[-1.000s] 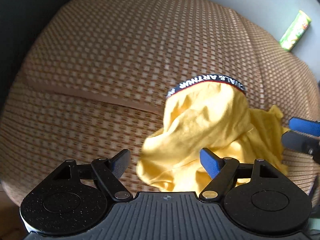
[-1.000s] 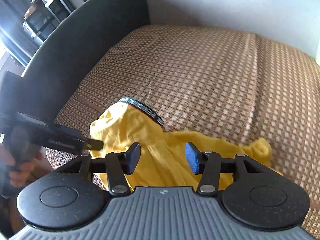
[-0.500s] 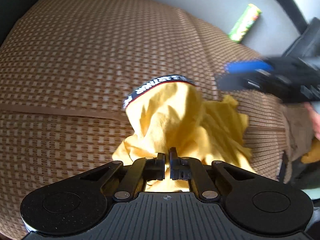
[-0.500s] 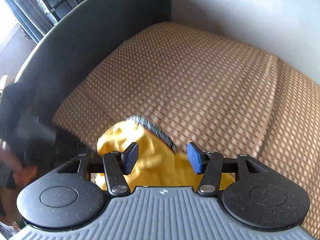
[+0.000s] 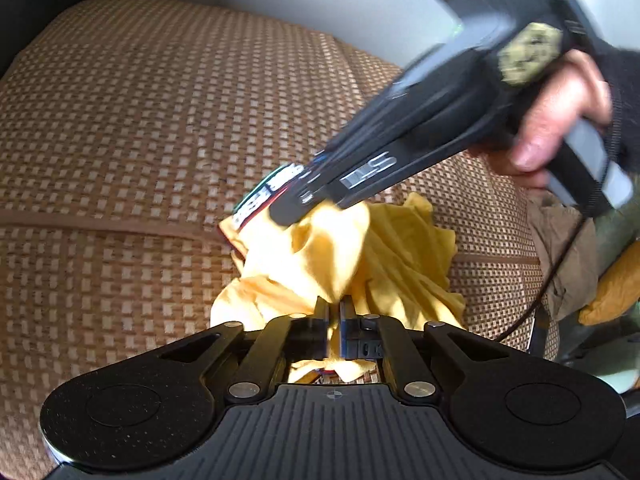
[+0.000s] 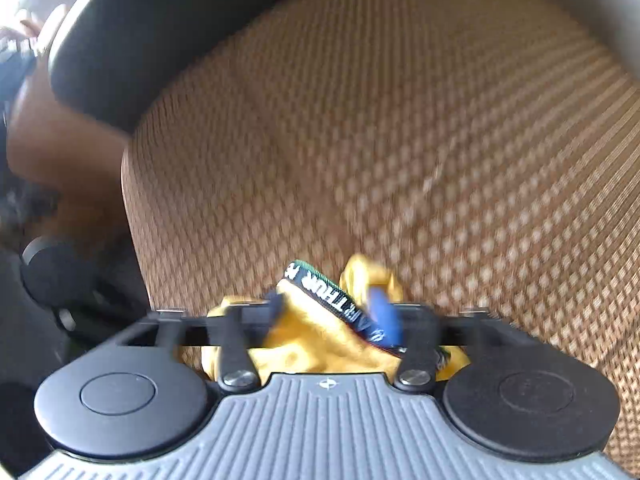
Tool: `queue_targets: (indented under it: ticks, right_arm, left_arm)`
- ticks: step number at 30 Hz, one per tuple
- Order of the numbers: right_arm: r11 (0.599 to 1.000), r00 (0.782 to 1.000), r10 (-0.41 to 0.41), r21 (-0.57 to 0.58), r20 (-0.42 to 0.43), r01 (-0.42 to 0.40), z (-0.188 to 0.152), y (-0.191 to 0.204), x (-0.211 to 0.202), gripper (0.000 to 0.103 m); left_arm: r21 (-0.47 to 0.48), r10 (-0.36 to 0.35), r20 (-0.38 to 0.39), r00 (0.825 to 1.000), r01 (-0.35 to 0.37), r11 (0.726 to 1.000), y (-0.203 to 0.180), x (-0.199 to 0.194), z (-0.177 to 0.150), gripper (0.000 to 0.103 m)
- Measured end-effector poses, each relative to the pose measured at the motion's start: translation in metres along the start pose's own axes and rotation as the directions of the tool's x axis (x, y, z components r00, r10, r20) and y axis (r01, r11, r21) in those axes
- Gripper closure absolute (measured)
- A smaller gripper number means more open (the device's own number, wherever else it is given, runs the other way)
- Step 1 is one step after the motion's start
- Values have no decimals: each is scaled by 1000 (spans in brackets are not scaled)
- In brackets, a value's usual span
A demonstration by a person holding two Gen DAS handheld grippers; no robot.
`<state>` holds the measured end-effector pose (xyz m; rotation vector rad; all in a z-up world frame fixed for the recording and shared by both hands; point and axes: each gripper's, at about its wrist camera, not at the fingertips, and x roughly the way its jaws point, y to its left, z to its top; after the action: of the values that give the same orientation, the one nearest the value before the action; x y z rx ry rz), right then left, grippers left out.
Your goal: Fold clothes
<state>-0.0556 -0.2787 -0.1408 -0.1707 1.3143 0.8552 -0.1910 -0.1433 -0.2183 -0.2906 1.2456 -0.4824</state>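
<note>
A brown checked woven mat [image 5: 168, 128] covers the bed, with crumpled yellow underwear [image 5: 320, 256] lying on it. The left tool [image 5: 334, 330] is pinched tight on a yellow fold. The right tool [image 6: 330, 312], gripped by a hand [image 5: 560, 120], straddles the black lettered waistband [image 6: 332, 300], fingers apart and blurred.

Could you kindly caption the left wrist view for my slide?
Left gripper pinches crumpled yellow cotton underwear on woven brown mat.
</note>
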Motion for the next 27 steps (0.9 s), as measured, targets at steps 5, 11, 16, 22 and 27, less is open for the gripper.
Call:
queue_targets:
  ticks: [5, 11, 16, 22, 27]
  right_arm:
    - [999, 1000, 4, 47, 0, -4, 0, -10, -22, 99]
    - [980, 988, -79, 192, 135, 52, -36, -34, -94, 99]
    - [882, 931, -272, 449, 242, 141, -113, -71, -164, 99]
    - [649, 845, -515, 711, 147, 272, -214, -114, -191, 99]
    - [417, 784, -620, 828, -43, 375, -282, -152, -187, 99]
  left_arm:
    - [-41, 5, 47, 999, -4, 999, 14, -29, 2, 74]
    - [-50, 37, 49, 998, -34, 998, 18, -31, 11, 72]
    - [-8, 47, -16, 999, -47, 999, 2, -7, 18, 65]
    - [146, 64, -110, 992, -47, 988, -47, 46, 28, 57]
    - [230, 84, -162, 983, -45, 972, -74, 75, 32, 57]
